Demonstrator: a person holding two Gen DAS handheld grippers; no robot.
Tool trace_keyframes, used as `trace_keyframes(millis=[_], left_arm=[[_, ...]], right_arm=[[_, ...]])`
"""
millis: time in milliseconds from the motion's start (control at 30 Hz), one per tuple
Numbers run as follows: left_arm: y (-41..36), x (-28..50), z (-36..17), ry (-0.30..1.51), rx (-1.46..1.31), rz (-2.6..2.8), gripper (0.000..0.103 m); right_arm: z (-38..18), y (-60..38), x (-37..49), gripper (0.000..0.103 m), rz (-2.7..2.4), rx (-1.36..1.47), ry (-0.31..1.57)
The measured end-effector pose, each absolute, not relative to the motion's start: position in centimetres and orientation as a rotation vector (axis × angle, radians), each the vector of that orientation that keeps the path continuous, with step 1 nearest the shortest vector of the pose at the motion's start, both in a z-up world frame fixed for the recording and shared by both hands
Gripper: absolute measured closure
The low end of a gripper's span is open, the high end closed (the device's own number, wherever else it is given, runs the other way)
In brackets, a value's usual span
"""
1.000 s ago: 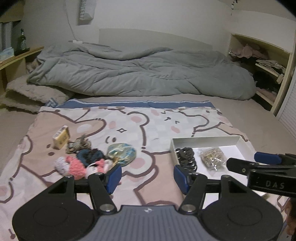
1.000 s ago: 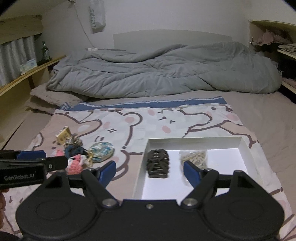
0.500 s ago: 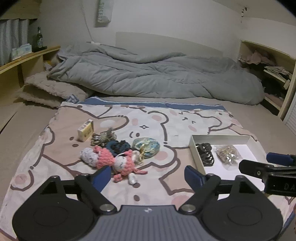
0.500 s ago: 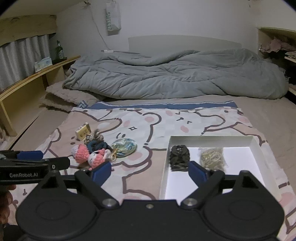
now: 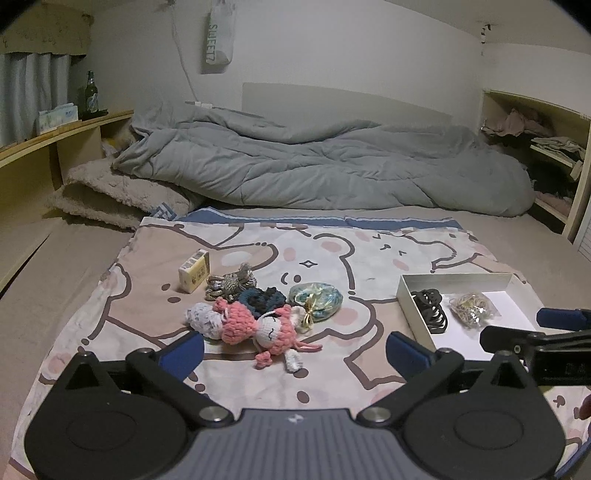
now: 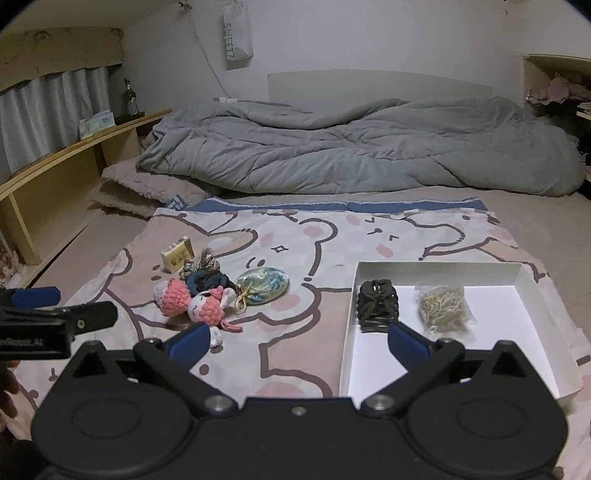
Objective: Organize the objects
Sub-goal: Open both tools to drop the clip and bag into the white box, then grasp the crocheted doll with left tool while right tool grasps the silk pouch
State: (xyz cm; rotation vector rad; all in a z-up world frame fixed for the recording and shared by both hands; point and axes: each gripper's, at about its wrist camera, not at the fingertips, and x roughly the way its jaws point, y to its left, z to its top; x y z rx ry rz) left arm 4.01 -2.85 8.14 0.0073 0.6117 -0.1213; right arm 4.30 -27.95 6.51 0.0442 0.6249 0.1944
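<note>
Two tools hang over a bed, and both are spread wide with nothing between their blue tips: the left tool [image 5: 294, 349] and the right tool [image 6: 298, 342]. A white bag [image 6: 238, 35] on the wall says "SWEET". The left tool's side shows "GenRobot.AI", partly blurred.

A white box [image 6: 532, 291] lies on the bear blanket [image 6: 388, 240]. Inside it sit black hair ties [image 6: 377, 305] and, just beside them, a clear bag of tan rubber bands [image 6: 444, 307].

Left of the box is a pile: a pink knitted doll [image 5: 255, 326], a dark scrunchie [image 5: 263, 300], a blue-green pouch [image 5: 316, 300], a brownish tangle [image 5: 231, 282] and a small yellow box [image 5: 194, 270]; its print is too small to read.
</note>
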Motion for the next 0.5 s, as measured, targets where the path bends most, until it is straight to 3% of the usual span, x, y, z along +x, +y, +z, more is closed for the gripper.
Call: trace_keyframes(millis=[500], left_arm=[[-1.2,5.0,6.2,0.577,0.019,-0.1,0.0]], right_arm=[[5.1,-27.5,6.1,0.0,0.209,0.072,0.622]])
